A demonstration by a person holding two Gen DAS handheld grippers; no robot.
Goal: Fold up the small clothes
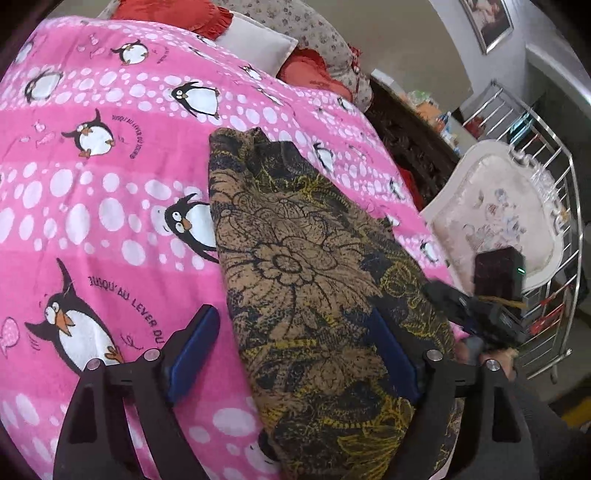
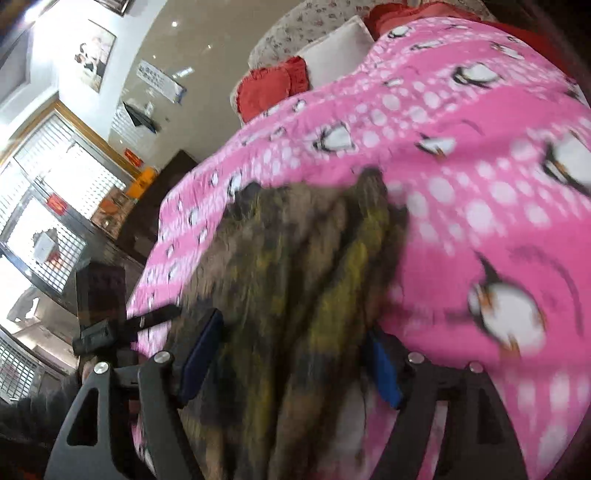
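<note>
Folded garment (image 1: 314, 280), brown and black with a flower print and yellow line work, is seen lying as a long narrow strip on a bed. The bed is covered by a pink blanket (image 1: 110, 206) printed with penguins and white dots.

At the far left of the left wrist view, only the blanket is shown, running toward the head of the bed. There a red cushion (image 1: 177, 14) and a white pillow (image 1: 255, 44) are stacked against a flowered pillow (image 1: 317, 29). Nearer the middle, the left gripper (image 1: 291, 347) is held low over the near end of the garment. Its blue-padded fingers (image 1: 192, 347) are spread wide apart: one is over the bare blanket, the other over the cloth, and nothing is pinched between them. Further right, the garment reaches close to the right edge of the bed. Beyond that edge, an ornate white chair (image 1: 495, 218) and a metal rack (image 1: 546, 155) are visible, and part of the other tool is seen in the lower right.

The right wrist view is blurred. The right gripper (image 2: 291, 350) is placed over the same garment (image 2: 295, 280), with its fingers (image 2: 201, 350) also set well apart; the cloth lies between them, unclamped. To its right, the pink blanket (image 2: 461, 184) fills the frame.
</note>
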